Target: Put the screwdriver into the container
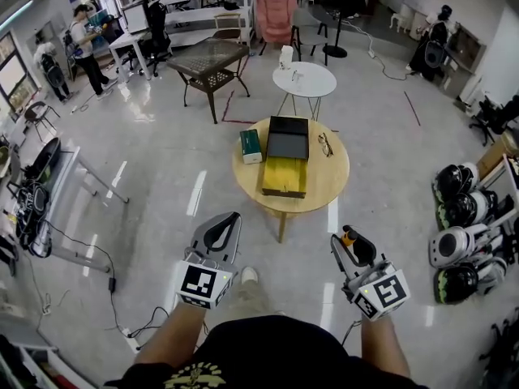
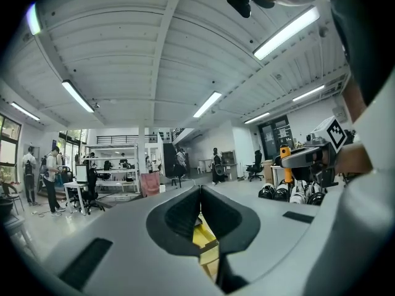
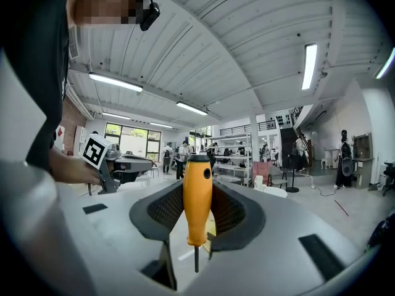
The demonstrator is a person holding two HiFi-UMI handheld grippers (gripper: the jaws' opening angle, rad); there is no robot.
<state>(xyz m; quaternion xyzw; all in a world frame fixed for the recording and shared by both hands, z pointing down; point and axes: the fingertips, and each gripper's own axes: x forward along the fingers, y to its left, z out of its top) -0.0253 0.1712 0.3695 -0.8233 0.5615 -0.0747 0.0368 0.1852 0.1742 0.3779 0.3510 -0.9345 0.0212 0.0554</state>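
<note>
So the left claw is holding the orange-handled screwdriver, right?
No. The right claw holds the orange-handled screwdriver, as the right gripper view shows; the left claw is shut with nothing in it.

Green box (image 1: 251,146) and glasses (image 1: 325,144) on round wooden table (image 1: 328,178)

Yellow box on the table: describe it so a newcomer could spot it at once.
Find the round wooden table in mid-floor. On it, at the near edge, lies the yellow rectangular box, end to end with a flat black box behind it. A small green box and eyeglasses flank the black one; only this box is yellow.
</note>
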